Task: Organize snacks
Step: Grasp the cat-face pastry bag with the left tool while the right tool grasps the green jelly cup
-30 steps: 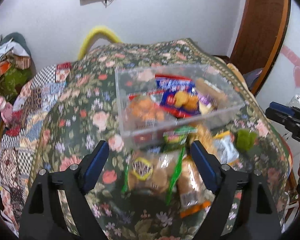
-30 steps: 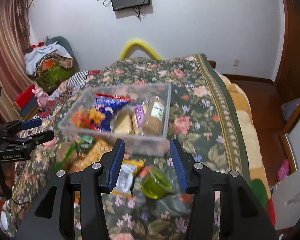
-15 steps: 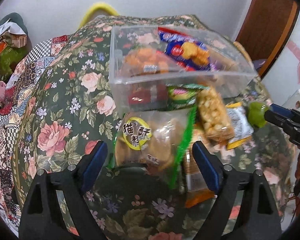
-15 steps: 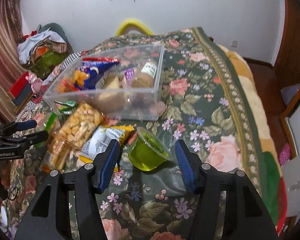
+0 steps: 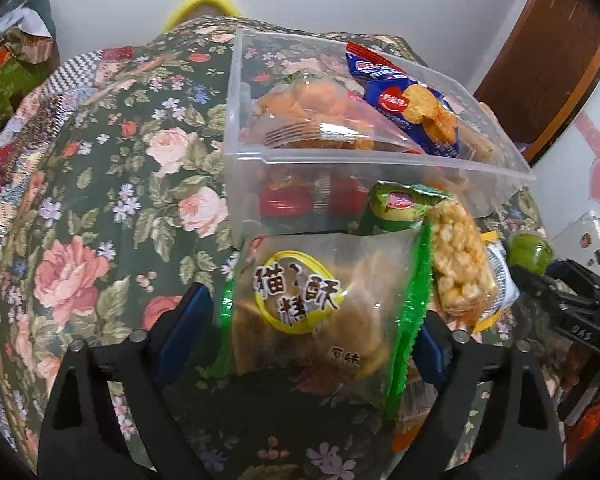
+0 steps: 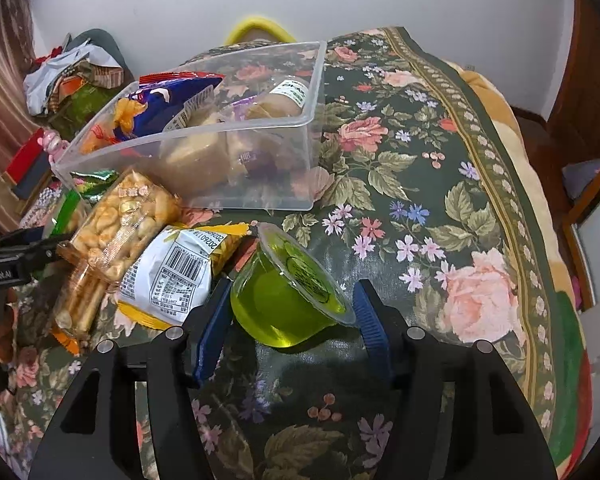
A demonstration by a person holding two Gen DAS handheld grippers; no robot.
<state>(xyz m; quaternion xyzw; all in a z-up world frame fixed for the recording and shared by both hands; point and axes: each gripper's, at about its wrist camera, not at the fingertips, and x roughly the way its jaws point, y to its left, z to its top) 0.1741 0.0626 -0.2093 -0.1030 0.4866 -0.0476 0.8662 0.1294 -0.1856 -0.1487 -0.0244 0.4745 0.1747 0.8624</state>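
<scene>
Left gripper [image 5: 314, 336]: jaws wide apart, straddling a clear cookie bag [image 5: 312, 308] with a yellow ring label and green side seams. Blue pads sit either side of the bag; the left pad looks clear of it, the right one is partly hidden behind the green seam, so I can't confirm contact there.

Right gripper [image 6: 290, 316]: jaws opening, green jelly cup [image 6: 284, 300] between them. The cup lies tilted on the floral bedspread [image 6: 440, 184], lid facing up and to the right. A gap shows between the right pad and the cup rim; the left pad is close to the cup wall, no clear squeeze.

Clear plastic bin [image 5: 380, 160] sits on the bedspread just beyond both grippers. Inside: a blue cracker bag [image 5: 412, 100], a clear bag of orange snacks [image 5: 312, 116], and, in the right wrist view, a brown bottle with a white label [image 6: 284, 96] at the far right end.

Loose snacks lie in front of the bin's near wall, between the two grippers: a peanut brittle pack [image 6: 120, 224], a white and yellow packet [image 6: 176, 272] barcode up, touching the jelly cup's left side, and a small green pouch [image 5: 396, 208] against the bin wall. The brittle pack overlaps the white packet.

Far end of the bed: a yellow curved tube [image 6: 258, 26] against the white wall.
</scene>
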